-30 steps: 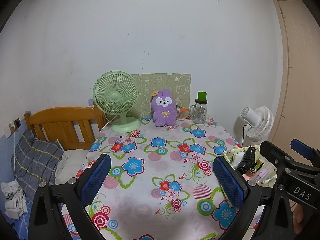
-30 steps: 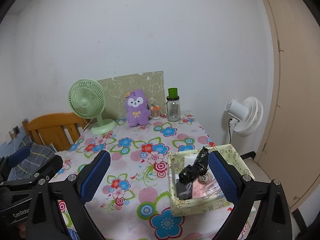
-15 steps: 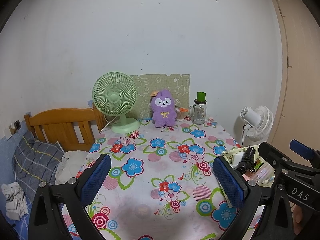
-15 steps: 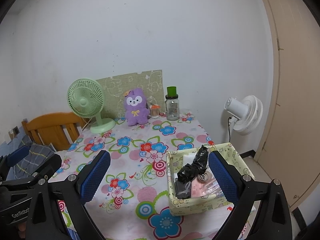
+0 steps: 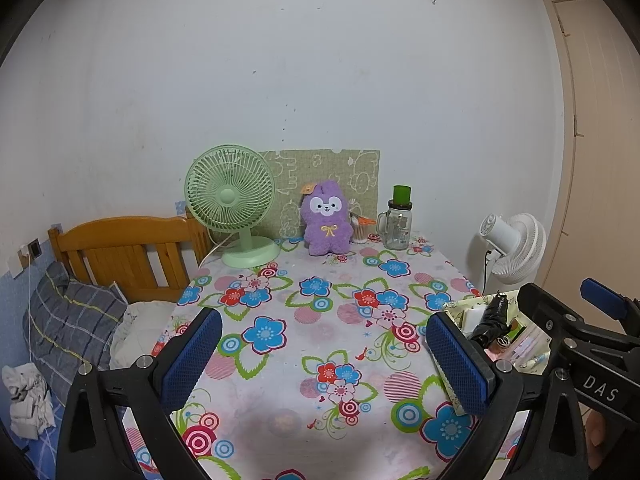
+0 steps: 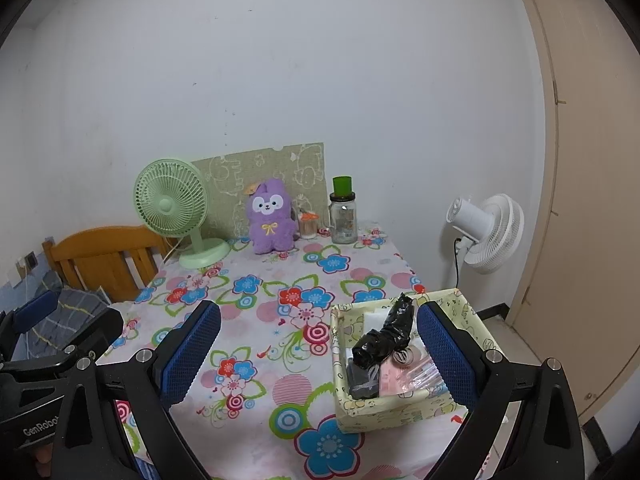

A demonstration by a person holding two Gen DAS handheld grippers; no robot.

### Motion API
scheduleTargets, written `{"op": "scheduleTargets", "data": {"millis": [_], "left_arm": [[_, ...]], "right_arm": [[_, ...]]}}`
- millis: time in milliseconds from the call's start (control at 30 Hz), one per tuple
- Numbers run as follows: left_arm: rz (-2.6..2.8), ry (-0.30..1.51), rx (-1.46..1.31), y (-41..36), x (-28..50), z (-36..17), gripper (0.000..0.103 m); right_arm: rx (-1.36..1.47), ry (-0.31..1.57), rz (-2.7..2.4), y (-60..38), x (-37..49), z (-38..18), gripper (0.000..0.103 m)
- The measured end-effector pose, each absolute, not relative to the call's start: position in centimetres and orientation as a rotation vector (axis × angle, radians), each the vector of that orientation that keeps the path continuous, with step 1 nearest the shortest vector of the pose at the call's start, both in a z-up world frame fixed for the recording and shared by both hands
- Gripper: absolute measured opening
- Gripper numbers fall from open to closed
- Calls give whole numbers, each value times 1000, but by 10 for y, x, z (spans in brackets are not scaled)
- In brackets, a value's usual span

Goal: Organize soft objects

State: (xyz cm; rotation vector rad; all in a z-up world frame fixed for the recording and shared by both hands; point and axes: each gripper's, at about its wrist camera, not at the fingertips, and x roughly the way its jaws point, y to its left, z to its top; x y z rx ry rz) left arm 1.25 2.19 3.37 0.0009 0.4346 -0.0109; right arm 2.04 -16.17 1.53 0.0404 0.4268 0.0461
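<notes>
Both views edged slightly toward plush (image 5: 327, 224).

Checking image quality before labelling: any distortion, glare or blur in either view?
Left wrist view: fisheye bends the door frame, corners vignetted black, purple plush sharp. Right wrist view: same curvature, even soft light, no glare, box in focus.

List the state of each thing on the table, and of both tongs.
Left tongs: open, empty.
Right tongs: open, empty.
Purple plush toy: upright against the board.
Green fan: upright; running or not, cannot tell.
Glass jar: upright, green lid on.
Box: open-topped, holding a black bag.
</notes>
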Motion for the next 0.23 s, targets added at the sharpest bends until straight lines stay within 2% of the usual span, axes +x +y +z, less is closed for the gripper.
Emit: {"op": "scheduleTargets", "data": {"millis": [233], "left_arm": [[-7,440,-8,21,13,33,103]], "right_arm": [[38,430,47,-160,20,16,100]]}}
